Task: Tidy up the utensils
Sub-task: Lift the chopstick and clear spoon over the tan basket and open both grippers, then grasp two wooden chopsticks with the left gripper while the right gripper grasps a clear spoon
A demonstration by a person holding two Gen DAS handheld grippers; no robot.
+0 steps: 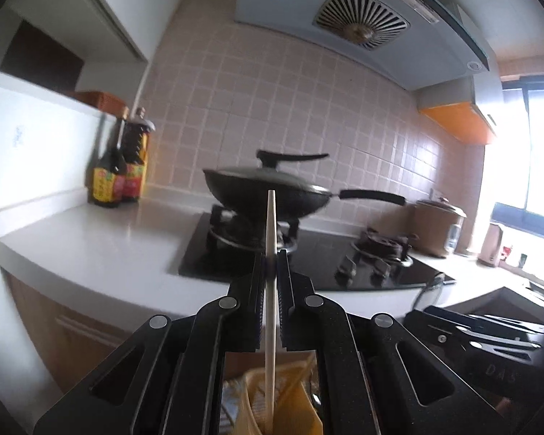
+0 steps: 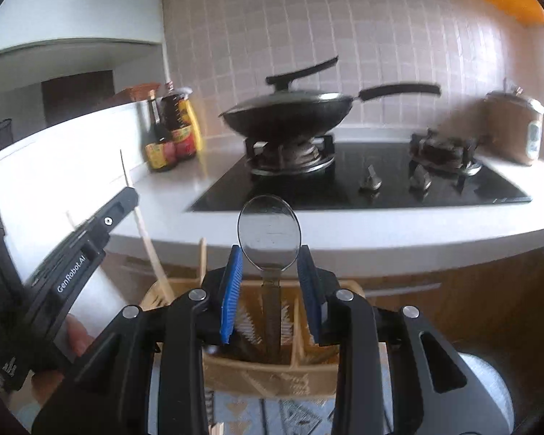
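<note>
While the left gripper (image 1: pixel 271 264) clamps a chopstick (image 1: pixel 270 224) upright over the bamboo utensil holder (image 2: pixel 268 369), presumably so it drops in end-first, the right gripper (image 2: pixel 270 253) hangs above the same holder, jaws apart around a spoon (image 2: pixel 269 232) that stands in it, seemingly just released or about to be gripped.

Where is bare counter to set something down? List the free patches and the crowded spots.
Free: the white counter between the sauce bottles and the black hob, plus its front edge strip below the hob. Crowded: the hob, with the lidded wok and burner; the corner by the brown cooker; the wooden utensil holder, where the spoon stands.
</note>
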